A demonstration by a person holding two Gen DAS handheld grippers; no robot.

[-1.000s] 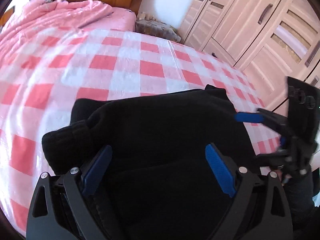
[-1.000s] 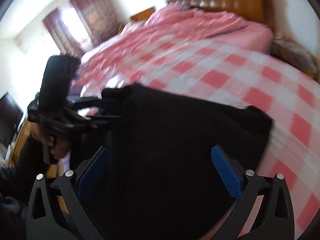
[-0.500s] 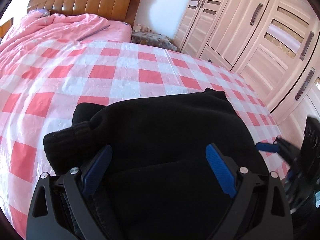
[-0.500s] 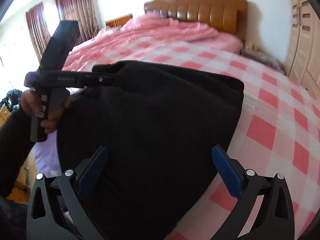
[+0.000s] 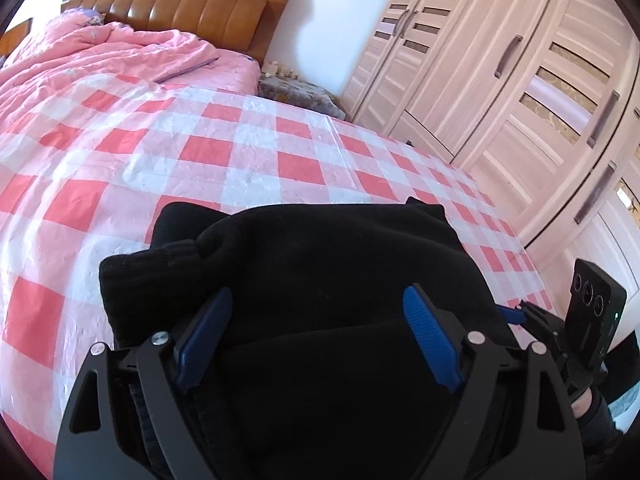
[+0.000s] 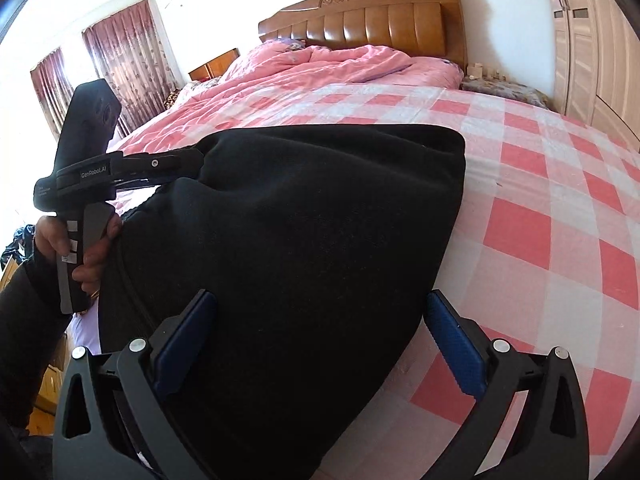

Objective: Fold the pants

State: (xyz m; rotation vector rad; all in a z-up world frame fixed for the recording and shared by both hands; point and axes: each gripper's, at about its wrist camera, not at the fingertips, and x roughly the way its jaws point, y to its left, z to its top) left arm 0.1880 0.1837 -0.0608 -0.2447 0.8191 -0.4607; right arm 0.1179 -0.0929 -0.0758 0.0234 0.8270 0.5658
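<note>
The black pants (image 5: 320, 264) lie folded in a thick bundle on the red-and-white checked bedspread (image 5: 248, 160), near the bed's front edge. My left gripper (image 5: 316, 320) hovers over the bundle's near part with its jaws closing; fabric lies between the blue pads (image 5: 204, 336), which stand apart from it. In the right wrist view the pants (image 6: 304, 232) fill the middle, and my left gripper (image 6: 196, 162) reaches their far left corner. My right gripper (image 6: 320, 340) stands wide open over the pants' near right edge. It also shows in the left wrist view as the right gripper (image 5: 516, 316) beside the bundle.
A rumpled pink quilt (image 5: 100, 56) and a brown headboard (image 5: 180, 4) are at the far end. A tall pale wardrobe (image 5: 500, 80) runs along the right of the bed, with a cluttered bedside stand (image 5: 296, 90). A person's hand (image 6: 92, 248) holds the left gripper's handle; curtains (image 6: 124, 52) hang behind.
My right gripper has drawn back from beside the pants toward the bed's near edge and turned to face the bundle. The left jaws have narrowed slightly. The pants have not moved.
</note>
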